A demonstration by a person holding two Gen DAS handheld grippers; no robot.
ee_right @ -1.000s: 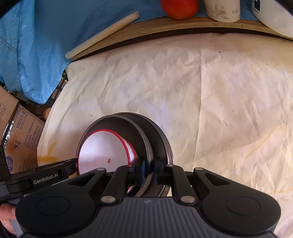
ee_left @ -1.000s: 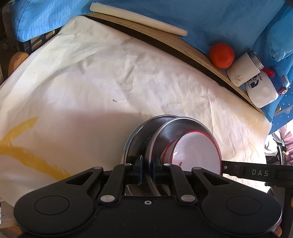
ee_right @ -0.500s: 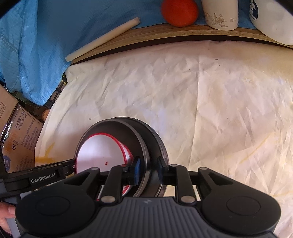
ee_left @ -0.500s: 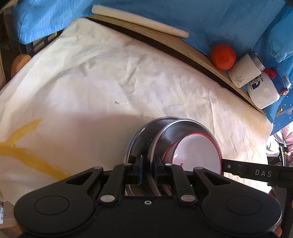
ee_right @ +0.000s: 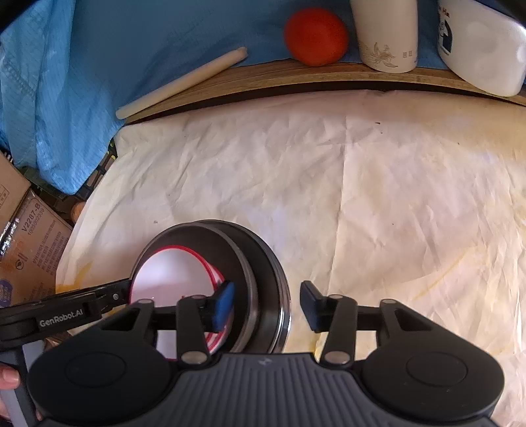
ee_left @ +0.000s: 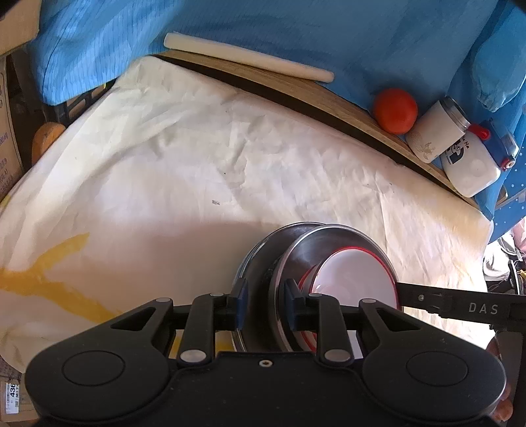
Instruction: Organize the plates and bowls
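Note:
A stack of two steel bowls stands on the white crumpled paper, the outer steel bowl (ee_left: 259,259) (ee_right: 268,262) holding an inner steel bowl (ee_left: 305,253) (ee_right: 197,235). A white bowl with a red rim (ee_left: 355,279) (ee_right: 171,276) is nested inside them. My left gripper (ee_left: 265,303) straddles the stack's rims on one side, its jaws opening and the pads off the metal. My right gripper (ee_right: 268,302) straddles the opposite side, its jaws also opening, with the right finger well clear of the outer rim.
Along the wooden table edge (ee_left: 296,85) lie a white stick (ee_left: 246,56), a red-orange ball (ee_left: 394,110), a white cup (ee_left: 434,131) and a white bottle (ee_left: 473,164). Blue cloth (ee_left: 296,26) hangs behind. Cardboard boxes (ee_right: 29,249) stand off the table's left.
Both grippers were shut on the steel rims; now their jaws have spread apart and let the rims go. The stack sits in the same place.

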